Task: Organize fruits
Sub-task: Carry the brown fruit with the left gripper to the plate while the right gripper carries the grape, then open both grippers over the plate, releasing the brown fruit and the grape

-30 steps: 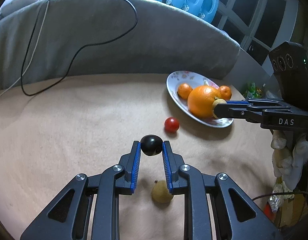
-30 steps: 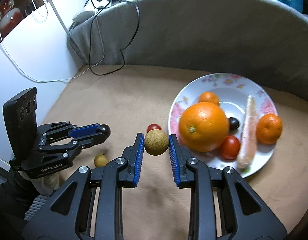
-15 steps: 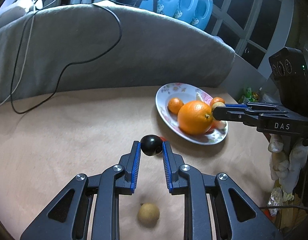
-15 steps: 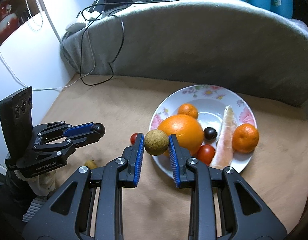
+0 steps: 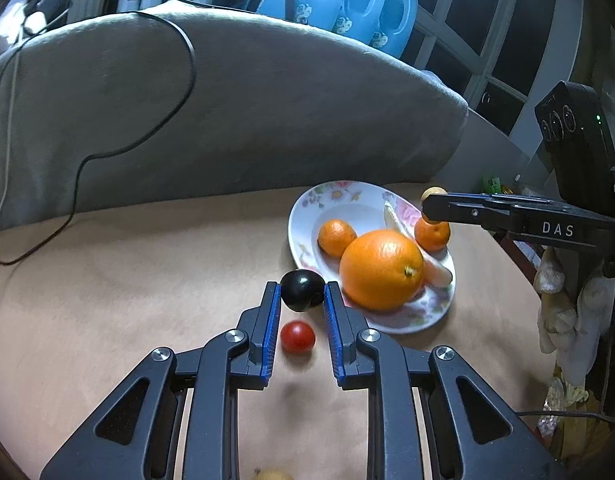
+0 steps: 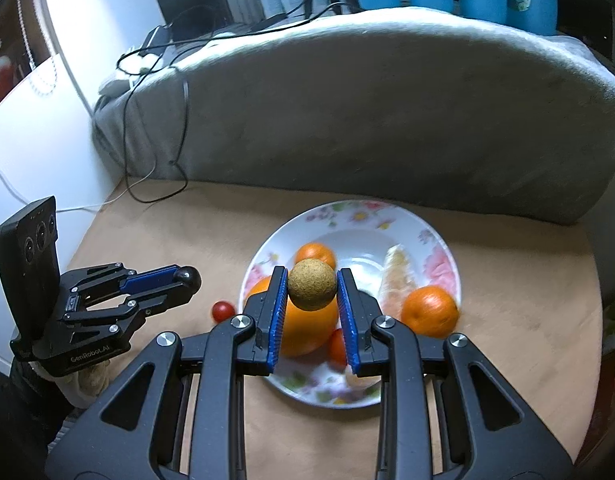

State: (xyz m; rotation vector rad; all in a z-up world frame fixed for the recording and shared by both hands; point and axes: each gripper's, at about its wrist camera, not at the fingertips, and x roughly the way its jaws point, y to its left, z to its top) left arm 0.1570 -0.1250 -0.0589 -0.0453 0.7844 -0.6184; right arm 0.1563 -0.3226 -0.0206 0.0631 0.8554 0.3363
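My left gripper (image 5: 302,293) is shut on a small black fruit (image 5: 302,290), held above the table just left of the floral plate (image 5: 307,216). A red cherry tomato (image 5: 297,336) lies on the table under it. My right gripper (image 6: 312,285) is shut on a round tan fruit (image 6: 311,284), held above the plate (image 6: 439,248). The plate holds a large orange (image 5: 381,268), two small mandarins (image 5: 336,237) (image 5: 432,233), a pale peeled piece (image 6: 396,276) and a red tomato (image 6: 337,346).
A grey cushion (image 5: 227,120) with a black cable (image 5: 187,60) bounds the round tan table (image 5: 107,280) at the back. A small yellowish fruit (image 5: 271,474) lies at the near edge. Blue detergent bottles (image 5: 359,4) stand behind. The table's right edge drops off past the plate.
Both grippers have moved toward the plate with their fruits. The left now hangs beside the plate's rim over the red tomato; the right now hangs over the plate's middle.
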